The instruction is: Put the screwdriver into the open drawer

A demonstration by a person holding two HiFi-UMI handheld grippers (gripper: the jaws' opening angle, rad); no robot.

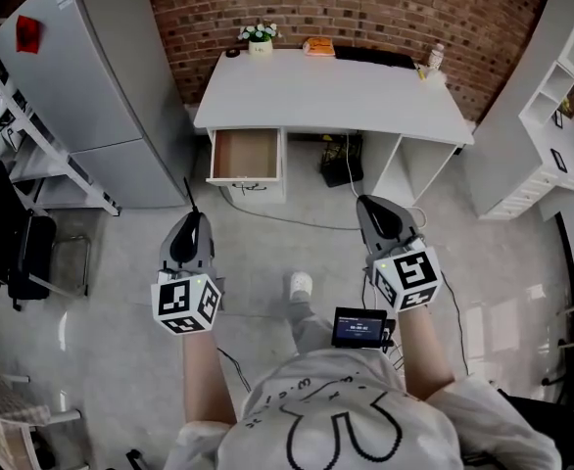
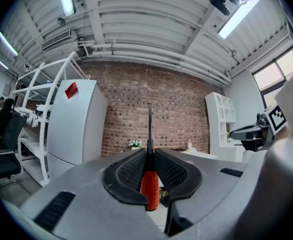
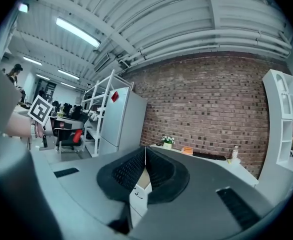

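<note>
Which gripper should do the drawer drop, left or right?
Left. The left gripper holds the orange-handled screwdriver and sits nearer the open wooden drawer; the right gripper is shut and empty.

I find myself in an office-type workroom. Evidence: exposed brick wall (image 1: pixel 365 8), white desk (image 1: pixel 336 96) with open drawer (image 1: pixel 246 155), grey refrigerator (image 1: pixel 101 86), white shelving unit (image 1: pixel 551 116), black office chair (image 1: pixel 13 243), strip lights (image 3: pixel 81 32) on ribbed industrial ceiling (image 2: pixel 151 24).
</note>
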